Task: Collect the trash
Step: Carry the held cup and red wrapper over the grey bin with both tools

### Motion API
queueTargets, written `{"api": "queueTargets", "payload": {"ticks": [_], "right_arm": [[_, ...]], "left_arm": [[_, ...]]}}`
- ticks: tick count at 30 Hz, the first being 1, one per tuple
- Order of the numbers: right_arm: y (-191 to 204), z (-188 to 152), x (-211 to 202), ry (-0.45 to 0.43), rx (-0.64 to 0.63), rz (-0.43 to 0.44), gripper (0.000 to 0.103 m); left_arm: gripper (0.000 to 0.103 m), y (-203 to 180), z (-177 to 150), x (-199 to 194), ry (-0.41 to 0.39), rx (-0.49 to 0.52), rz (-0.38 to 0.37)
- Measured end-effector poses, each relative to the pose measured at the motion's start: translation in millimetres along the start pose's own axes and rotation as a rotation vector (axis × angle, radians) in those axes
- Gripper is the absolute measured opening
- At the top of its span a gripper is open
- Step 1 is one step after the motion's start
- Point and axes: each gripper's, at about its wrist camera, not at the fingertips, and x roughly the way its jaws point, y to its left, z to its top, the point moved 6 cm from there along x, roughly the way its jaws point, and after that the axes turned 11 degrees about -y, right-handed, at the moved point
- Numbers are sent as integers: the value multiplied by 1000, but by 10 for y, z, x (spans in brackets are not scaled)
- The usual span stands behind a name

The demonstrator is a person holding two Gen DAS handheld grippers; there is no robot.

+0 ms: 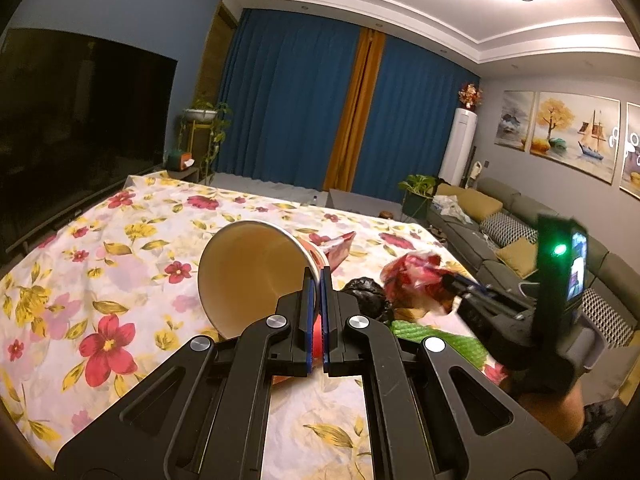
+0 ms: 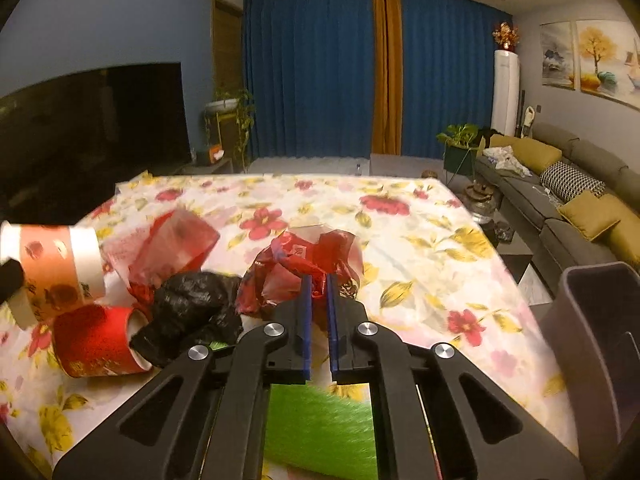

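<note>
Both tongs loaded: left tongs (image 1: 319, 280) clamp paper cup (image 1: 248, 272) rim, right tongs (image 2: 319, 286) pinch red wrapper (image 2: 316, 264); grey bin (image 2: 596, 340) lower right; red cup (image 2: 96, 340), black bag (image 2: 192, 312) left on bench (image 2: 420, 240)

Tilted paper cup (image 1: 256, 276) centre frame, rim clamped; crumpled red bag (image 2: 316, 268) centre, pinched; black bag (image 2: 192, 312), red cup (image 2: 96, 340) on side lower left.

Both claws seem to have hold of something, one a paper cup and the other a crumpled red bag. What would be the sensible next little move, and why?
Probably carry the red bag to the right and over the dark bin. The right gripper is shut on the bag, and the bin stands open at the table's right edge. The left gripper is clamped on the paper cup's rim, so the cup could follow.
</note>
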Motion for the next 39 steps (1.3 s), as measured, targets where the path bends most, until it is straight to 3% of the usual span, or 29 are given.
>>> {"api": "queueTargets", "payload": {"ticks": [21,30,39], "right_arm": [[-187,429,-899,-166,-1,-12,7],[-495,556,-1304,-212,-30,-63,7],[-913,540,-1568,-226,-22,-134,7]], "left_arm": [[2,-192,49,-101,-25,-18,-82],[2,-697,216,-309,-53,31,-167],[2,-1357,240,-319,-33,83,-258]]}}
